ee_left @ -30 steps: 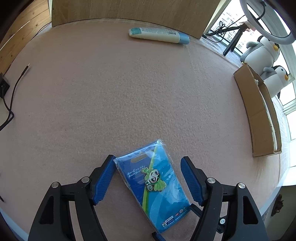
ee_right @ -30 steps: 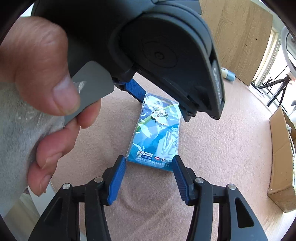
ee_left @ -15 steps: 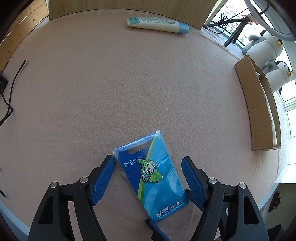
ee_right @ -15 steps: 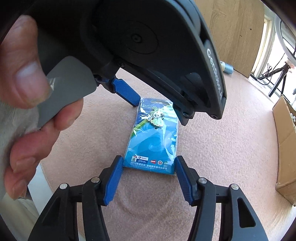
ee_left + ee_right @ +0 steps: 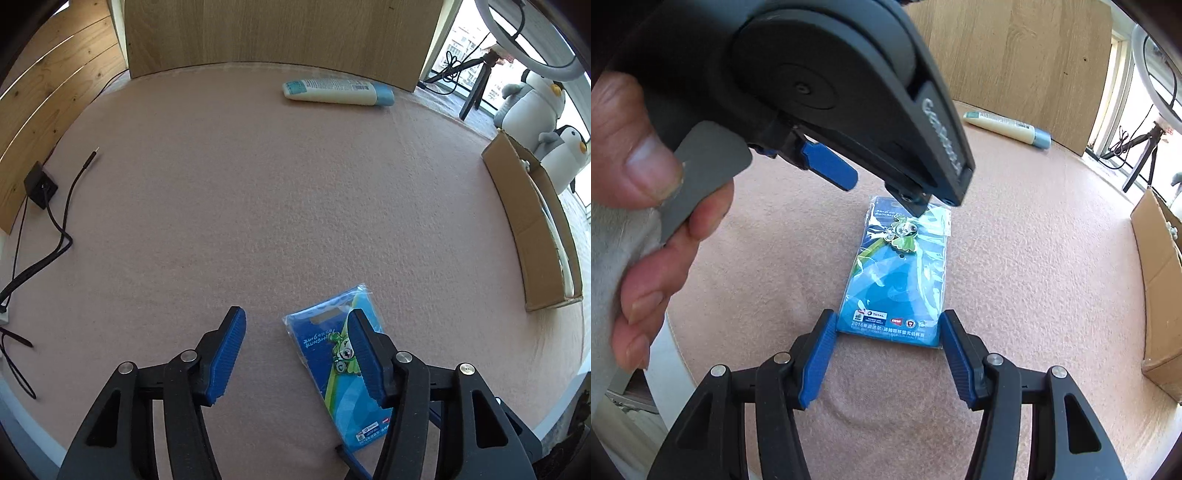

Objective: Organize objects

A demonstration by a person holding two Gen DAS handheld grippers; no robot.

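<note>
The blue pin packet [image 5: 895, 280] lies flat on the pink felt table [image 5: 258, 206]. The right gripper [image 5: 888, 356] straddles its near end, pads at the corners, grip uncertain. The left gripper [image 5: 295, 354], half open and just narrowing, hangs left of it, nothing between. Only the left view shows cables [image 5: 55, 221] far left; tube [image 5: 338, 92] and cardboard box [image 5: 532, 236] lie well apart.

Your right tongs [image 5: 886, 354] straddle the near end of the blue badge packet [image 5: 897, 280], which lies flat on the pink counter [image 5: 1034, 277]; whether the pads press its edges is unclear. Above the packet's far end hang your left tongs [image 5: 879, 184], gripped by your hand [image 5: 639, 206]. Beyond the packet lies a cream tube [image 5: 1008, 127]; right of it, a cardboard box [image 5: 1160, 280].
</note>
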